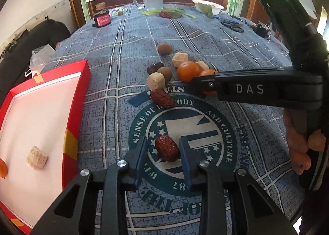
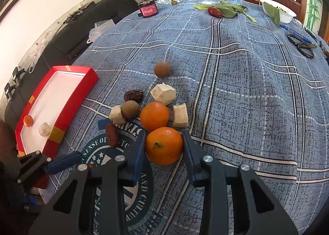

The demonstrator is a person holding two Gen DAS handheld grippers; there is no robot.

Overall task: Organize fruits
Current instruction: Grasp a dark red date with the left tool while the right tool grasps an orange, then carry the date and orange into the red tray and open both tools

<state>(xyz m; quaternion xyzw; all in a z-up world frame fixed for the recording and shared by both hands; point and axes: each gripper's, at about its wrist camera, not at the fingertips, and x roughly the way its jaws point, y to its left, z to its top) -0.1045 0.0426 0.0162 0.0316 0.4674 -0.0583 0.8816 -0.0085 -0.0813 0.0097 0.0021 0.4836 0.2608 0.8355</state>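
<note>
While both tools reach low over the table, the left hand-held gripper stands open around a red jujube, fingers apart from it. The right hand-held gripper brackets the nearer mandarin, jaws spread, contact unclear. A red tray lies left.

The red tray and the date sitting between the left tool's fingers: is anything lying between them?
Nothing: in the left wrist view only bare blue plaid tablecloth separates the red tray from the date.
</note>
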